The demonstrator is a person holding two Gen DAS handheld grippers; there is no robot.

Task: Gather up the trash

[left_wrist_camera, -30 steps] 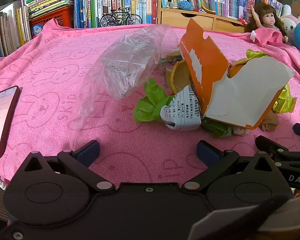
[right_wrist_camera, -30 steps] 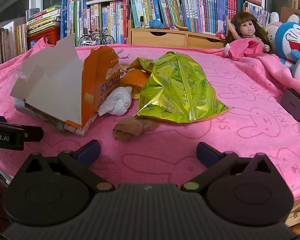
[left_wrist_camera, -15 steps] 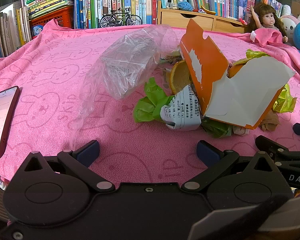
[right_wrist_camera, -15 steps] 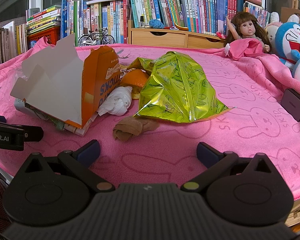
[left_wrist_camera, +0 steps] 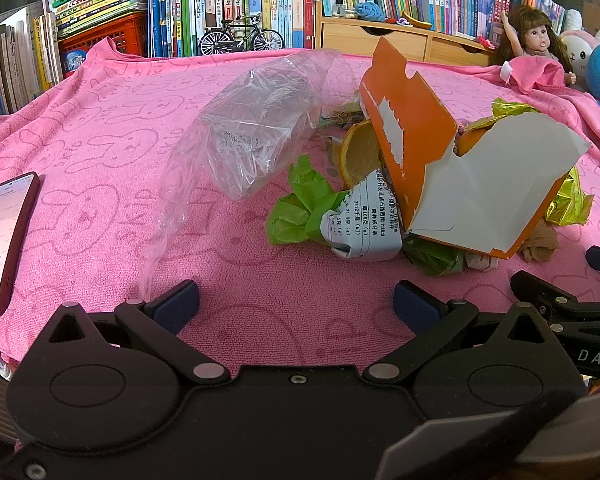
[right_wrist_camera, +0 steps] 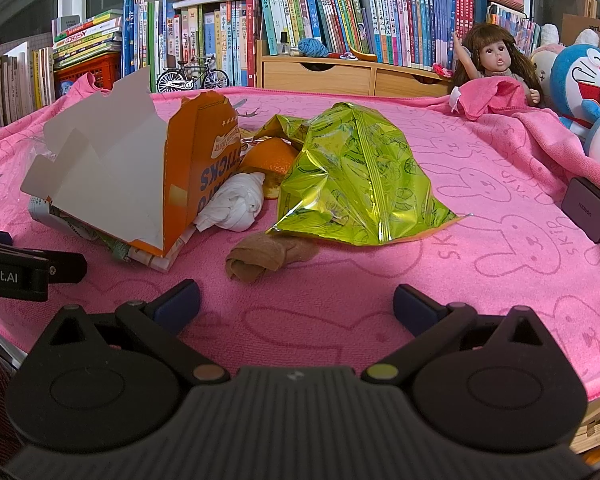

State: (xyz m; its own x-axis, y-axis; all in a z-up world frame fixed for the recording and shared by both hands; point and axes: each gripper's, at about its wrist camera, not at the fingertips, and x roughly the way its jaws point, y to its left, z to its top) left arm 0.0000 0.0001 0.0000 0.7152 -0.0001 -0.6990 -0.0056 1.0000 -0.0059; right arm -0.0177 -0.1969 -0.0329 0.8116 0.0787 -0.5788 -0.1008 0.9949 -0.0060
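Trash lies heaped on a pink cloth. An opened orange carton stands in the middle. A clear plastic bag lies to its left, with crumpled green paper and a printed wrapper at its foot. A shiny green foil bag, a white paper wad, an orange peel and a brown stocking lie to its right. My left gripper is open, short of the pile. My right gripper is open, just short of the stocking.
A phone lies at the left edge of the cloth and a dark charger at the right. Books, a model bicycle, a wooden drawer unit, a doll and plush toys line the back.
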